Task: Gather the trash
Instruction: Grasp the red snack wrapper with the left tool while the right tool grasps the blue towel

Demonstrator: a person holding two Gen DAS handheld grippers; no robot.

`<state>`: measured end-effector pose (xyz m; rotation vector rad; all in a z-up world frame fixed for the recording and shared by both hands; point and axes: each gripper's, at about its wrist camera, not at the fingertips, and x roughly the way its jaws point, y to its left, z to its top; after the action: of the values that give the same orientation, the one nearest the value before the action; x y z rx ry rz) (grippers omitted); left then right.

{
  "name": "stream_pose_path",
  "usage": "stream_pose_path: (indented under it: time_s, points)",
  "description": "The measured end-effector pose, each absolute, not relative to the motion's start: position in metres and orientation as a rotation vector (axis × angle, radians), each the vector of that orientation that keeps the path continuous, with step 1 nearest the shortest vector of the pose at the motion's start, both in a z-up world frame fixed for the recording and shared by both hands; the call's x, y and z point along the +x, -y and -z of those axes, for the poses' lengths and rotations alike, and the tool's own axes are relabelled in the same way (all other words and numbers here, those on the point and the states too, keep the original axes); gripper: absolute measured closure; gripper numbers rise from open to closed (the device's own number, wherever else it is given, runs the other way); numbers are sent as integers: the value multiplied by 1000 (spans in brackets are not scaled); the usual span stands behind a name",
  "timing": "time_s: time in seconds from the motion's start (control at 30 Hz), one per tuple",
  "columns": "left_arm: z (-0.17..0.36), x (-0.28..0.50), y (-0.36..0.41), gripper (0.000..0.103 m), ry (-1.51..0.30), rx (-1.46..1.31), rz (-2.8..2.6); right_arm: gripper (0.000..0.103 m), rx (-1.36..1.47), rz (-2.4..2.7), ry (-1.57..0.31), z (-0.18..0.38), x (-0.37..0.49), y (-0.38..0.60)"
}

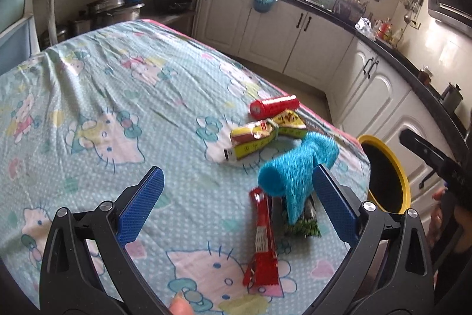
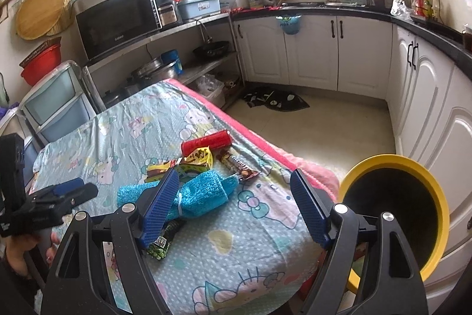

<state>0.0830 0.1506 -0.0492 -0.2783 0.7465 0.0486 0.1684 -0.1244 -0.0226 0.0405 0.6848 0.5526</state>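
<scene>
Trash lies on the table [image 1: 88,84]: red wrapper [image 1: 262,238], blue cloth [image 1: 295,176], red tube [image 1: 274,106]. Left gripper [image 1: 237,201] and right gripper [image 2: 234,205] both hang spread wide, pinching nothing, beside a yellow-rimmed bin [image 2: 392,202]

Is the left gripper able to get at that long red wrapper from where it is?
Probably yes. The left gripper is open, and the red wrapper lies flat between its fingers with nothing on top; the blue cloth sits just beyond it.
</scene>
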Motion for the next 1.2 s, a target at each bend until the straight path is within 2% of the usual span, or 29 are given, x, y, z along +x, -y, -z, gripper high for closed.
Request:
stream_pose_path:
  time_s: [0.47,0.8,0.93,1.2]
  points:
    - [72,79,-131,11,-811,-253,8,28,52,-607,-779,49,187,90]
    - [100,82,-123,27,-899,-325,98,29,76,-630,-879,76,204,71]
    - [108,85,-120,32,-923,-336,115,33,99,-641,-917,86,211,64]
    - [112,84,-122,44,-925,-330,109,54,157,-662,-979,104,218,55]
